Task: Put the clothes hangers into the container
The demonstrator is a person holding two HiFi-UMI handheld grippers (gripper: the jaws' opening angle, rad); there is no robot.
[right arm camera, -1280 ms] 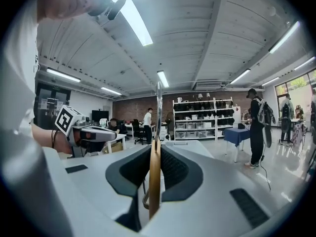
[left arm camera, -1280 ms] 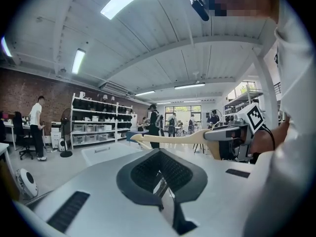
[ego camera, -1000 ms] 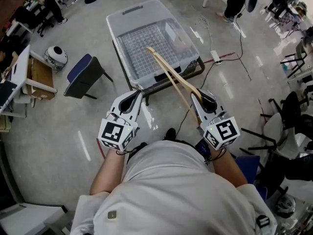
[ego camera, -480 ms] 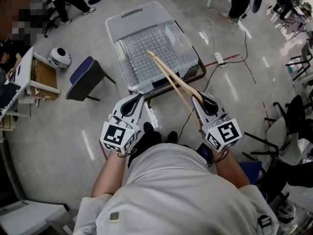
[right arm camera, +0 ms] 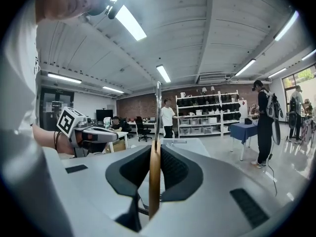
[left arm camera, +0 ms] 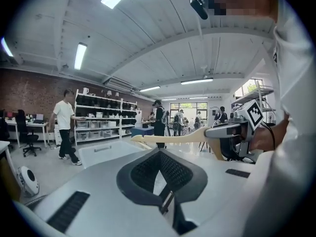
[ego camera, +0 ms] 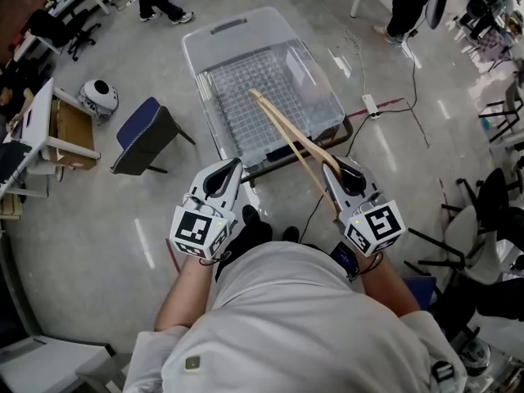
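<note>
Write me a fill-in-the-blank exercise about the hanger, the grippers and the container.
1. The right gripper clamps a pale wooden clothes hanger; the left gripper holds ___.
2. In the head view, the dark blue chair stands to the ___ of the clear plastic container.
3. There the hanger's far end appears over the ___.
Missing words: nothing; left; container.

A navy-blue padded chair point(ego camera: 141, 131) stands on the grey concrete floor point(ego camera: 82, 211) (a white domed device point(ego camera: 99, 98) lies nearby), beside a brown cardboard box point(ego camera: 70, 125).
</note>
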